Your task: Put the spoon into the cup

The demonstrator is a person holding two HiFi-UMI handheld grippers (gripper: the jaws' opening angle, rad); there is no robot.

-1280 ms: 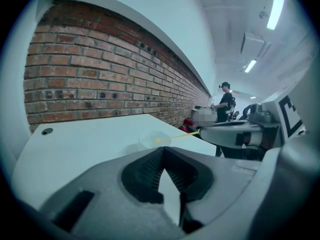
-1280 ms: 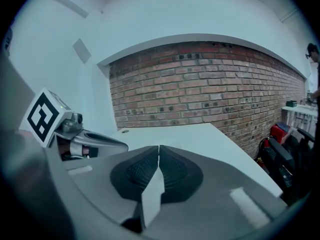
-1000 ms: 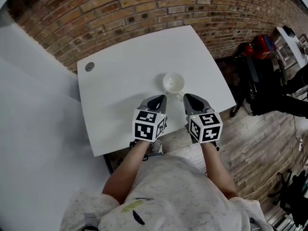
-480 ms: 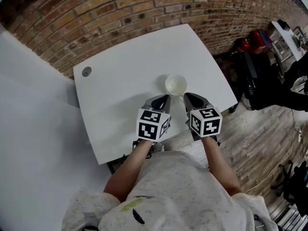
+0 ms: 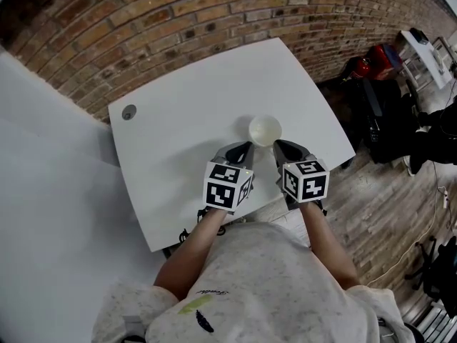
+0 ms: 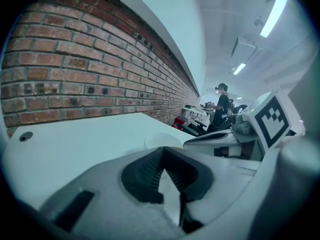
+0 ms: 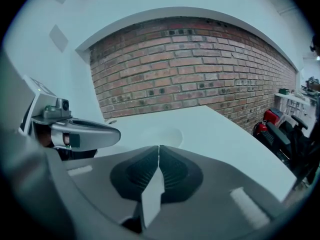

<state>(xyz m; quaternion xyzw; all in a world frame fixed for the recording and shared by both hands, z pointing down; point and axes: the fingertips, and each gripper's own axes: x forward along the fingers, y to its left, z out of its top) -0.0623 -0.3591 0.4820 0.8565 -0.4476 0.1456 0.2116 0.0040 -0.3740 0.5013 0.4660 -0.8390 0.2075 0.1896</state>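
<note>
A white cup (image 5: 265,130) stands upright on the white table (image 5: 186,106), near its front edge. Its pale rim also shows just past the jaws, the cup (image 6: 161,140) in the left gripper view and the cup (image 7: 162,134) in the right gripper view. My left gripper (image 5: 241,147) sits just left of the cup and nearer me, jaws shut on nothing. My right gripper (image 5: 280,146) hovers just right of it, also shut and empty. No spoon shows in any view.
A round grommet hole (image 5: 128,111) sits at the table's far left corner. A brick wall (image 5: 214,13) runs behind the table. Red and black bags and gear (image 5: 382,84) stand on the wooden floor at right. A person (image 6: 220,104) stands far off.
The head view has shifted slightly. Both grippers stay shut, side by side in front of the cup, which has not moved on the table.
</note>
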